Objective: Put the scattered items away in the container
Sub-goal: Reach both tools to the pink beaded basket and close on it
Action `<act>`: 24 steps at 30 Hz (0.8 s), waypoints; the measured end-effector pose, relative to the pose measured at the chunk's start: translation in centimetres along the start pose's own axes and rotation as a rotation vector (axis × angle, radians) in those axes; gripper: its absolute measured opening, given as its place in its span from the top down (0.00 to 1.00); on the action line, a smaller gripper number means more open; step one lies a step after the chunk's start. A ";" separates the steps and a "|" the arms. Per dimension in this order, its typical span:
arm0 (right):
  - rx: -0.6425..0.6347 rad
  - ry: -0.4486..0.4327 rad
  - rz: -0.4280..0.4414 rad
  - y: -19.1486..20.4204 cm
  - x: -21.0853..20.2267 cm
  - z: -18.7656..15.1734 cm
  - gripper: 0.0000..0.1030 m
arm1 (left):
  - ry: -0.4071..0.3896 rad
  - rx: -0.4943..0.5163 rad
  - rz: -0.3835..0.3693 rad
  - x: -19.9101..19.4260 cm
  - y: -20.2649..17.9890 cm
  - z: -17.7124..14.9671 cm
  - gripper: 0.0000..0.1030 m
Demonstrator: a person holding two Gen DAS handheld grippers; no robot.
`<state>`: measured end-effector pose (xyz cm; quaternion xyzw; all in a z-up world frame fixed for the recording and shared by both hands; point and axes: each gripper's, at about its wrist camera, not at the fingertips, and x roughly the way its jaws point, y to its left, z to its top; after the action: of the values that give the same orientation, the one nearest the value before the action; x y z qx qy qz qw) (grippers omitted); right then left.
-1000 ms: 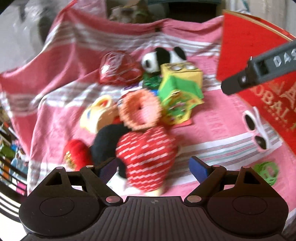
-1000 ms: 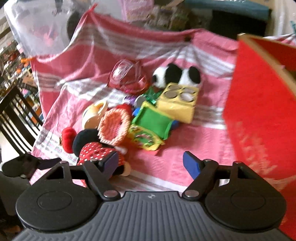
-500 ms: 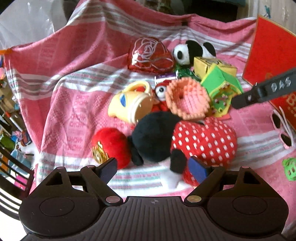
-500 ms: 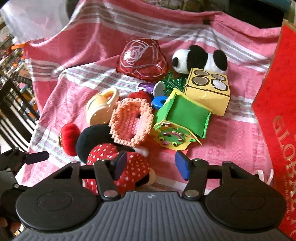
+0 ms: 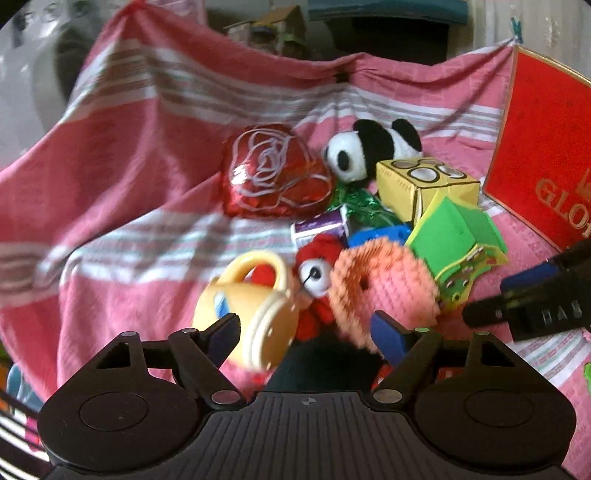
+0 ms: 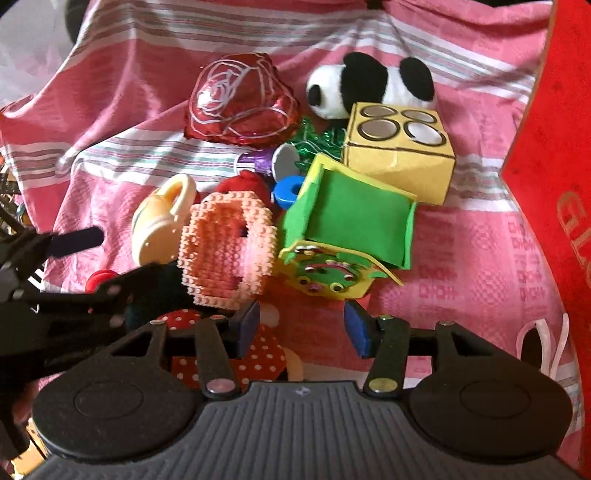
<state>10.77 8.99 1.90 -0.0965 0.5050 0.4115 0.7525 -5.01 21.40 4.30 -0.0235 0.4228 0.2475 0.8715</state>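
A pile of toys lies on a pink striped cloth (image 5: 122,206). It holds a red foil heart (image 5: 273,173), a plush panda (image 5: 369,151), a yellow box (image 5: 421,184), a green foam piece (image 5: 458,229), a peach knobbly ring (image 5: 380,291), a cream toy cup (image 5: 255,314) and a black and red polka-dot plush (image 6: 266,354). The red container (image 5: 546,155) stands at the right. My left gripper (image 5: 306,332) is open, low over the cup and the black plush. My right gripper (image 6: 301,328) is open just above the polka-dot plush, before the ring (image 6: 225,254).
White sunglasses (image 6: 543,343) lie by the red container's wall (image 6: 561,147) at the right. A blue ring (image 6: 290,192), a purple piece (image 6: 258,160) and green tinsel (image 6: 317,138) sit inside the pile. Dark furniture stands behind the cloth (image 5: 388,33).
Both grippers have moved forward and lower into the pile. The left one now sits over the cup and black plush; the right one has closed in on the polka-dot plush.
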 end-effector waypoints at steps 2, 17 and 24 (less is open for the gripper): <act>0.006 0.004 -0.004 -0.1 0.1 0.0 0.45 | 0.004 0.012 -0.019 1.0 -0.3 0.5 0.17; 0.020 -0.020 0.023 1.0 2.2 0.7 0.45 | 0.105 0.011 -0.176 4.5 0.6 0.6 0.50; 0.080 -0.029 0.071 0.4 3.2 1.4 0.50 | 0.102 0.041 -0.169 4.7 0.2 0.6 0.51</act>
<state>11.87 11.71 -0.04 -0.0426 0.5132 0.4187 0.7480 -2.25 23.67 1.18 -0.0540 0.4682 0.1627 0.8668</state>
